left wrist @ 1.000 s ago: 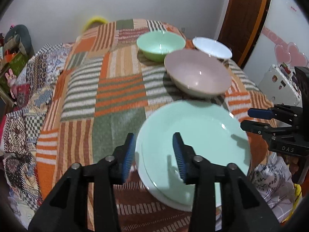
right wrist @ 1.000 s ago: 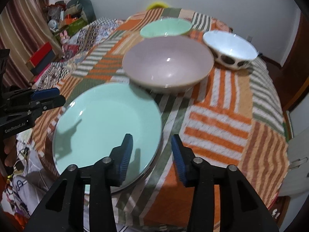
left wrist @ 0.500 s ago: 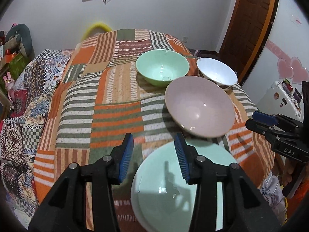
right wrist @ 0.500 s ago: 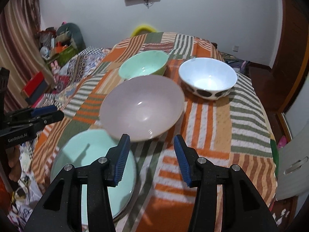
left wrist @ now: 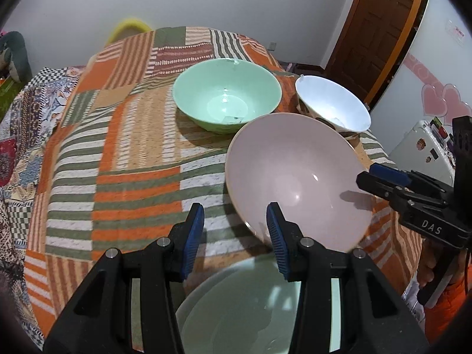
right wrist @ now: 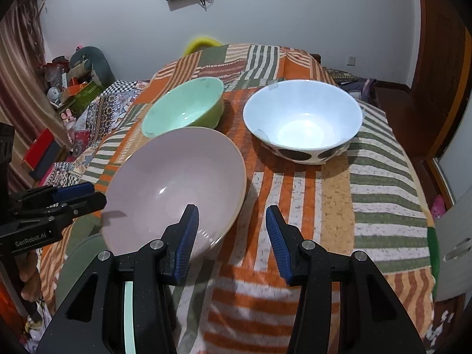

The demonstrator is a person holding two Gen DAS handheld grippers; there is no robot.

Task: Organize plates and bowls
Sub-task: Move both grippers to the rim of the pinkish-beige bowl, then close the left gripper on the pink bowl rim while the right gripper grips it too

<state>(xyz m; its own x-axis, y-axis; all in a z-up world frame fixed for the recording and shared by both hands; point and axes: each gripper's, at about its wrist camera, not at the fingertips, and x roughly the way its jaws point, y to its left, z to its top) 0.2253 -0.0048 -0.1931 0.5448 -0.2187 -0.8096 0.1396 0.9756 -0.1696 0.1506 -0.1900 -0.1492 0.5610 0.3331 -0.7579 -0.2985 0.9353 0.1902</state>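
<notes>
The pink bowl [left wrist: 298, 177] sits centre frame on the quilt [left wrist: 118, 147], just above the green plate [left wrist: 236, 309] at the bottom edge. The green bowl [left wrist: 227, 97] and white bowl [right wrist: 303, 121] stand beyond it. The left gripper [left wrist: 234, 233] and right gripper [right wrist: 231, 236] are both spread wide, holding nothing. Judgement: pinch the pink bowl's near rim squarely and lift level. The plate is largely hidden behind the left gripper, and whether another plate lies under it is unclear.

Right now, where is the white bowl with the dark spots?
The white spotted bowl sits on the patchwork cloth toward the far right, beside the green bowl and just beyond the pink bowl.
</notes>
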